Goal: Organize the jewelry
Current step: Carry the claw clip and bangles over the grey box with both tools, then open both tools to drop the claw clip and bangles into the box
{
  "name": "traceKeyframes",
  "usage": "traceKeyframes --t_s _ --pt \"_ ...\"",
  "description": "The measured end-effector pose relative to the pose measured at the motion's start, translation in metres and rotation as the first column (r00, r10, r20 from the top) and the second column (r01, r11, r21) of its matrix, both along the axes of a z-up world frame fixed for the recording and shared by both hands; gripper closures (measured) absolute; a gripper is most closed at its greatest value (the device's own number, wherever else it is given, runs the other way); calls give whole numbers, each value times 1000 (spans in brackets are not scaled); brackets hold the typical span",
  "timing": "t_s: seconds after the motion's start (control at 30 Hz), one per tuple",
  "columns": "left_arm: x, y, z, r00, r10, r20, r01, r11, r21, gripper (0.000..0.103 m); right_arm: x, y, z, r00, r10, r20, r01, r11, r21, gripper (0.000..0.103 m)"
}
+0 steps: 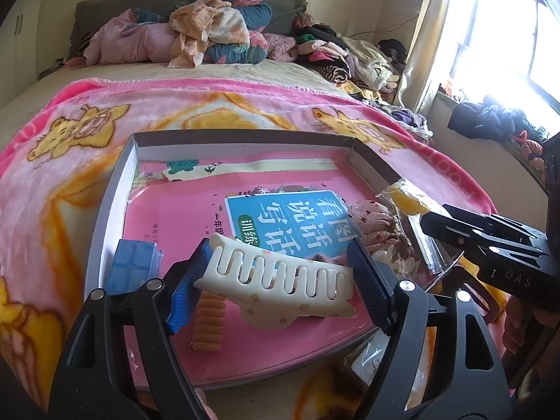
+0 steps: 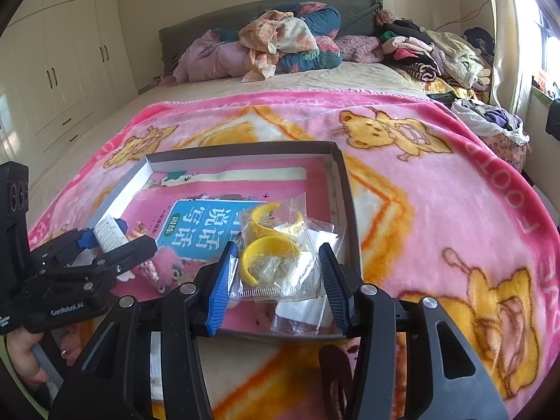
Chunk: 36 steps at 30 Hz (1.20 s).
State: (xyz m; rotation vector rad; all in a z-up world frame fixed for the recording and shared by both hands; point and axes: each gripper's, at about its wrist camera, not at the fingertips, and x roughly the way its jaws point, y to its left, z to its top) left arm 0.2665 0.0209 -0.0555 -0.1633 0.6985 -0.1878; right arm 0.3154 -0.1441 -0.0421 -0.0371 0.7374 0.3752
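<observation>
The clip (image 1: pixel 276 274) was a long cream claw clip with interlocking teeth and small tan flecks, tilted so its left end rode higher. The left gripper (image 1: pixel 280 273) angled down over the tray (image 1: pixel 105 210), jaws fairly wide and closed on the clip's two ends, the blue pads (image 1: pixel 190 280) pressing it from 9 and 3 o'clock. It hung above the pink book (image 1: pixel 182 210) lining the tray. Below it, at 7 o'clock, lay an orange coil tie (image 1: pixel 207 325); a blue box (image 1: pixel 134 262) sat at 9 o'clock against the tray's left wall.

In the right wrist view, a hand (image 2: pixel 24 357) gripped the left gripper's handle at 8 o'clock, and a pink fuzzy piece (image 2: pixel 164 266) lay beside it in the tray.

The bag (image 2: pixel 280 262) was clear crinkled plastic holding two yellow open bangles (image 2: pixel 255 255). The right gripper (image 2: pixel 276 280) also tilted down, over the tray's near right corner, jaws about half open. The bag sat between them, its edges reaching both pads; whether they pinched it I could not tell. The tray rested on a pink blanket (image 2: pixel 437 192).
</observation>
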Motion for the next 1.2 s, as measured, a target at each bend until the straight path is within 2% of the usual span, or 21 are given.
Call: traceKeyframes --t_s 0.6,0.9,0.97,1.13,1.2 --pt "-1 5 -3 1000 15 -3 -15 1000 2 34 11 8 -14 1000 -11 -24 11 1000 -24 55" --pt "-5 4 0 1000 22 7 -22 1000 19 33 -2 -3 -10 999 -39 -14 39 999 -12 44" --pt "-7 4 2 1000 24 10 -24 999 21 28 -6 -6 -8 999 -45 -11 45 999 -8 42" --pt "-12 4 6 999 31 16 -31 999 25 25 -16 -13 -1 998 -58 -2 58 998 5 35" --pt "-15 4 8 999 34 20 -35 999 26 22 -20 -16 2 998 -67 4 67 998 12 30"
